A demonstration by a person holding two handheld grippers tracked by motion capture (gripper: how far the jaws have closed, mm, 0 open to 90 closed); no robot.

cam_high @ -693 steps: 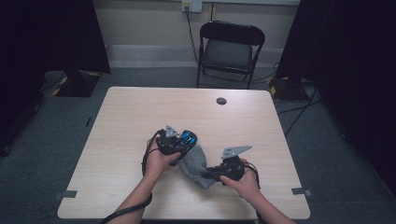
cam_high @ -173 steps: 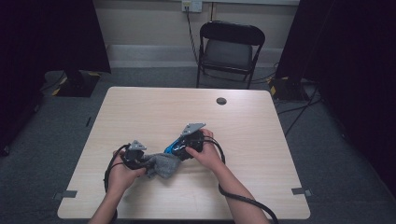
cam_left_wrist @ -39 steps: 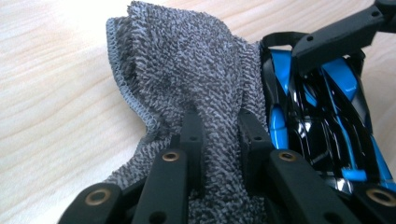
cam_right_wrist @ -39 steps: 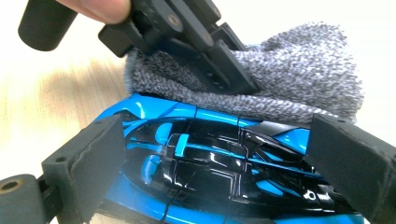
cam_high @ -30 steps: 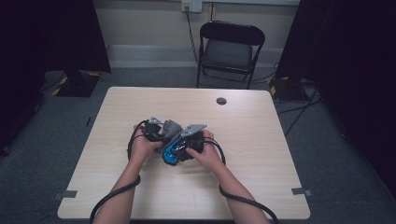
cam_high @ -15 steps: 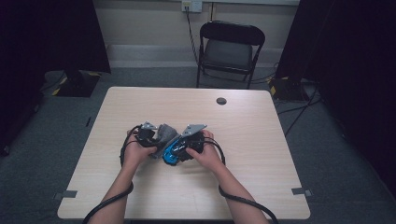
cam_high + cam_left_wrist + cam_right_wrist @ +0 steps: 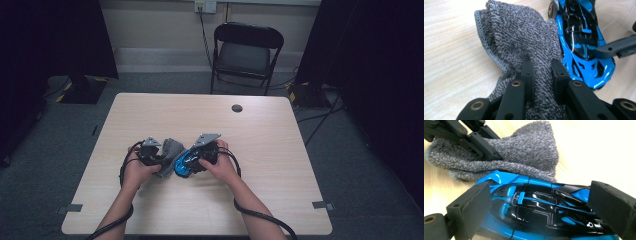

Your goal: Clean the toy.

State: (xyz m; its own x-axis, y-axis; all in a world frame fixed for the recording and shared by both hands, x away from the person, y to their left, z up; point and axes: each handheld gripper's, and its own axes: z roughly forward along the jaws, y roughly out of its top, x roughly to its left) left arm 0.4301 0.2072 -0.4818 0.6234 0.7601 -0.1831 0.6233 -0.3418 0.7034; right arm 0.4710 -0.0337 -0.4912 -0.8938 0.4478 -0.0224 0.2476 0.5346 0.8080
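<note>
One toy car (image 7: 184, 162), one grey cloth (image 7: 169, 151) and two hand-held tongs sit at the lower middle of the pale wooden counter (image 7: 270, 145) in the high view. One black folding chair (image 7: 246, 52) stands beyond the counter's far edge, and one small dark round cap (image 7: 237, 108) lies in the counter's upper middle.

The left tongs (image 7: 541, 70) are clamped on a bunched fold of the cloth; in the left gripper view the two black jaws stand close together with the terry fabric squeezed between them. The right tongs (image 7: 537, 203) are closed on the car, one broad padded jaw against each end of its body, as the right gripper view shows from close above.

The car is glossy bright blue with black panels and a dark cabin roof, low and wedge-shaped like a sports car. It lies in the centre of the right gripper view, with the cloth touching its far side. In the left gripper view it sits at the upper right, just beside the cloth and touching its edge.

The cloth is grey looped towelling with a stitched hem, rising in a rumpled peak above the left tongs and spreading onto the counter beside the car.
</note>
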